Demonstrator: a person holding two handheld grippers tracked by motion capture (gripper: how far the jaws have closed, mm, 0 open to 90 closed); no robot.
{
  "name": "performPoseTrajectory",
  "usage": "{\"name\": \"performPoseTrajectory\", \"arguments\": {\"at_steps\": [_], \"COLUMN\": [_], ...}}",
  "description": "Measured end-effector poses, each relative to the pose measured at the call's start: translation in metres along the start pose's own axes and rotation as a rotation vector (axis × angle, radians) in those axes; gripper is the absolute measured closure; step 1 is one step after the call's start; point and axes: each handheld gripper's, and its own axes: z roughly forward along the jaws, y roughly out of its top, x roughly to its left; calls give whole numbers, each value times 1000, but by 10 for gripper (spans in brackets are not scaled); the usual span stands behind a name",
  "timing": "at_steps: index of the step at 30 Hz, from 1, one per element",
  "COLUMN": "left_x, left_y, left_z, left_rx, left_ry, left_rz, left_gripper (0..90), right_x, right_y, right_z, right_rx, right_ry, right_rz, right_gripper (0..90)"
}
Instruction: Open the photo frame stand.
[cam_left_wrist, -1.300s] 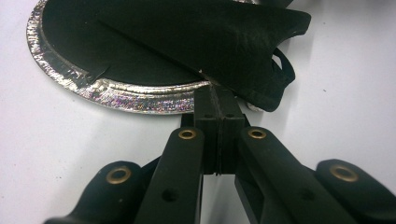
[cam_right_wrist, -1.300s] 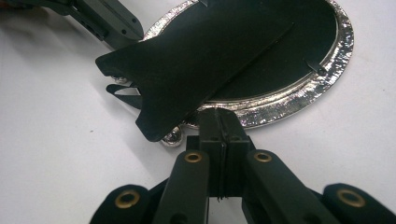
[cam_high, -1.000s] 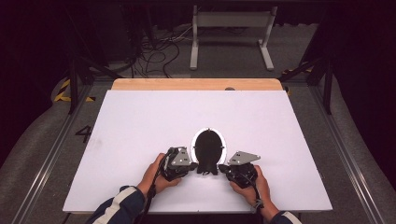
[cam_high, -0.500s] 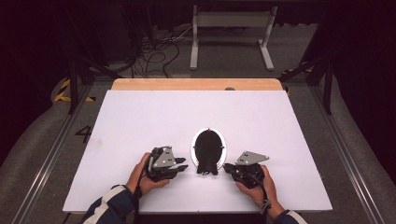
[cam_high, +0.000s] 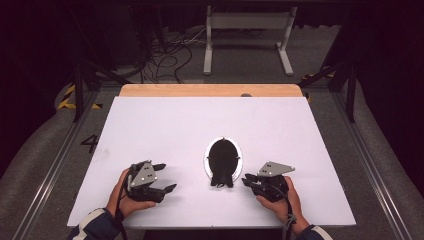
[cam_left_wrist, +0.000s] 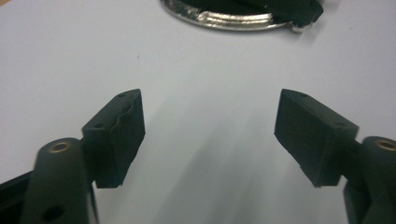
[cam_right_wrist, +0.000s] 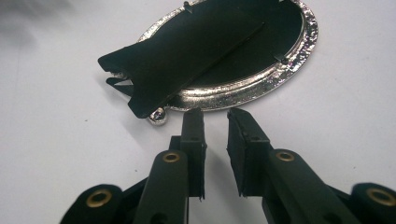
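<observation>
- High view, near edge: left gripper (cam_high: 162, 177) low on the white table (cam_high: 150, 125), jaws spread wide with nothing between, well left of the frame.
- Right gripper (cam_high: 248, 180) just right of the frame's near end; in the right gripper view its jaws (cam_right_wrist: 215, 122) stand narrowly apart, holding nothing, tips just short of the silver rim.
- Frame (cam_high: 223, 159): oval, silver, lying face down at table centre, black stand (cam_right_wrist: 187, 51) across its back.
- Judgement: approach step, no grasp yet. Next move calls for the jaws to straddle the rim or stand end, then close.
- Far: wooden edge (cam_high: 210, 90).
</observation>
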Motion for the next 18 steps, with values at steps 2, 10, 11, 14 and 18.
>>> {"name": "performPoseTrajectory", "arguments": {"at_steps": [2, 10, 11, 14, 18], "left_x": [1, 4, 4, 4, 5], "left_y": [-6, -27, -29, -34, -37], "left_z": [-6, -23, -25, -30, -33], "left_rx": [5, 28, 29, 27, 35], "left_ry": [1, 25, 29, 38, 50], "left_rz": [-9, -60, -67, -86, -95], "left_gripper": [221, 179, 175, 163, 161], "right_x": [1, 7, 9, 16, 18], "right_y": [0, 4, 6, 9, 12], "right_z": [1, 5, 6, 10, 14], "right_rx": [10, 59, 66, 91, 122], "right_ry": [5, 57, 64, 74, 75], "right_rz": [-2, -8, -11, -27, -32], "right_gripper": [752, 698, 694, 682, 674]}}
